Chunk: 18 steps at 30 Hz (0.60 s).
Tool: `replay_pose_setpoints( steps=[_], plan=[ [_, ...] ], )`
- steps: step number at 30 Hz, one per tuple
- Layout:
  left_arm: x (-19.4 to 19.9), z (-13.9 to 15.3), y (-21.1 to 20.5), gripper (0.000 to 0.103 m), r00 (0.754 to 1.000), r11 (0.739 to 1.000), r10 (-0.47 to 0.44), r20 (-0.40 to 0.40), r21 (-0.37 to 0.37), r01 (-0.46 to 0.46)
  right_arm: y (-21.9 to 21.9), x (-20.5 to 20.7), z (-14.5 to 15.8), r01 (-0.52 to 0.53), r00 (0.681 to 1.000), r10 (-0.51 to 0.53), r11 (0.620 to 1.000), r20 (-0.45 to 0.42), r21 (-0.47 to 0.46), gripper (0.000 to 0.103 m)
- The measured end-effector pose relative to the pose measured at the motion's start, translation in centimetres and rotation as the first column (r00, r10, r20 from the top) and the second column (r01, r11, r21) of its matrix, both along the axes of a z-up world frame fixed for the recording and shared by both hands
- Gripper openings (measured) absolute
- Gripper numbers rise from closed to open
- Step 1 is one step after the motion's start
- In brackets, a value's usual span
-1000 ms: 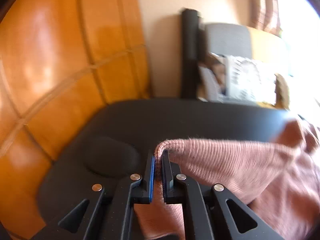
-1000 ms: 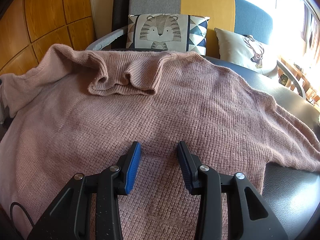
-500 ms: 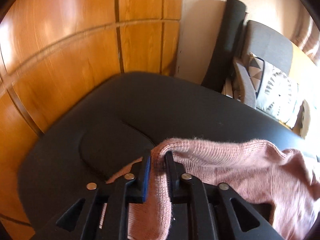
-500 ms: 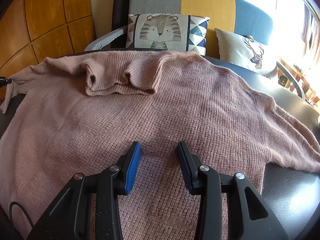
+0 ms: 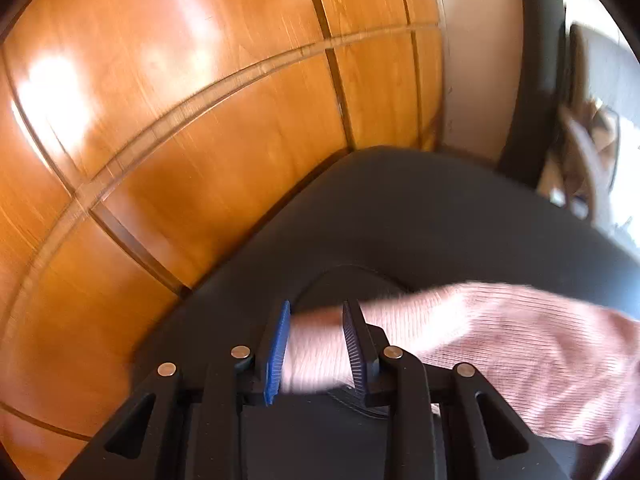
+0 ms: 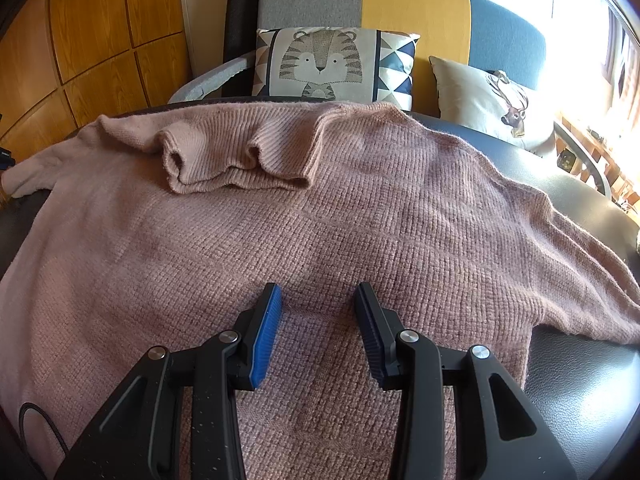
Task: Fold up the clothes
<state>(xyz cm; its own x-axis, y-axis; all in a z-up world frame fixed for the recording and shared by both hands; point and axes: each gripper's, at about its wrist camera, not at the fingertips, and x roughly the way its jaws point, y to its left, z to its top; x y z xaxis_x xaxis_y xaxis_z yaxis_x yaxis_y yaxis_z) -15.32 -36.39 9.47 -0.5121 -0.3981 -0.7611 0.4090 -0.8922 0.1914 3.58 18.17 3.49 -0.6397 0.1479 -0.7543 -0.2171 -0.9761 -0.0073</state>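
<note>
- A dark desk [image 6: 580, 392] with a slightly glossy top carries the work; in the left wrist view its far corner meets an orange wood-panelled wall [image 5: 180, 120].
- A pink knitted sweater [image 6: 320, 220] lies spread flat over most of the desk, its turtleneck collar [image 6: 236, 160] folded toward the camera and lying on the chest.
- One sleeve runs off toward the right edge of the desk [image 6: 580, 280]; the other sleeve [image 5: 500, 344] stretches leftward toward the desk's corner.
- Behind the desk stands a sofa [image 6: 416, 8] with grey, yellow and blue back panels, holding a tiger-print cushion [image 6: 320, 62] and a paler deer-print cushion [image 6: 488, 100].
- The right claw [image 6: 318, 304] hovers over the lower middle of the sweater, jaws parted a moderate way with nothing gripped between them; only the flat knit shows in the gap.
- The left claw [image 5: 316, 320] has the cuff end of the left sleeve between its pads; its jaws are opening, and a slim gap shows on each side of the cloth, though the picture is blurred there.
</note>
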Motion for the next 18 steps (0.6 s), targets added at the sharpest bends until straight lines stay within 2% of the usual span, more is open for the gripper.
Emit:
replay_pose_setpoints(
  steps=[2,3,5,6,7,10,11,13,15,17,18],
  plan=[
    [1.4,0.2,1.2,0.028,0.997,0.996,-0.06,-0.037,0.065,0.063,0.0,0.0,0.0,0.0,1.0,0.0,1.0,0.0,0.004,0.042],
    [1.9,0.0,2.7,0.028,0.993,0.991,-0.109,-0.049,0.075,0.113,-0.1,0.0,0.0,0.0,1.0,0.0,1.0,0.001,0.007,0.042],
    [3.0,-0.4,6.4,0.028,0.974,0.972,-0.218,-0.065,0.075,0.222,-0.1,0.0,0.0,0.0,1.0,0.0,1.0,0.001,0.01,0.042],
    [3.6,-0.6,8.9,0.028,0.955,0.954,-0.285,-0.078,0.079,0.291,-0.1,0.0,0.0,0.0,1.0,0.0,1.0,0.001,0.01,0.042],
    [4.2,-0.8,11.3,0.028,0.934,0.932,-0.345,-0.096,0.086,0.353,0.0,0.0,0.0,0.0,1.0,0.0,1.0,0.001,0.008,0.042],
    [6.0,-1.1,19.4,0.028,0.846,0.838,-0.512,-0.149,0.133,0.53,0.1,0.0,0.1,0.0,1.0,0.0,1.0,-0.002,0.001,0.042],
    [6.5,-1.3,22.0,0.028,0.818,0.804,-0.552,-0.163,0.158,0.574,0.1,0.0,0.1,0.0,1.0,0.0,1.0,-0.003,-0.002,0.042],
    [7.8,-1.6,27.6,0.028,0.753,0.719,-0.629,-0.193,0.225,0.658,0.2,0.1,0.1,0.0,1.0,0.0,1.0,-0.005,-0.007,0.042],
    [8.1,-1.9,32.3,0.028,0.712,0.657,-0.67,-0.211,0.279,0.701,0.3,0.1,0.1,-0.001,1.0,0.001,1.0,-0.007,-0.013,0.042],
    [9.7,-2.9,37.1,0.028,0.682,0.621,-0.704,-0.197,0.295,0.726,0.5,0.1,0.2,-0.001,1.0,0.001,1.0,-0.01,-0.022,0.042],
    [10.1,-3.7,38.8,0.028,0.678,0.62,-0.714,-0.175,0.292,0.728,0.5,0.2,0.2,-0.002,1.0,0.001,1.0,-0.012,-0.027,0.042]
  ],
)
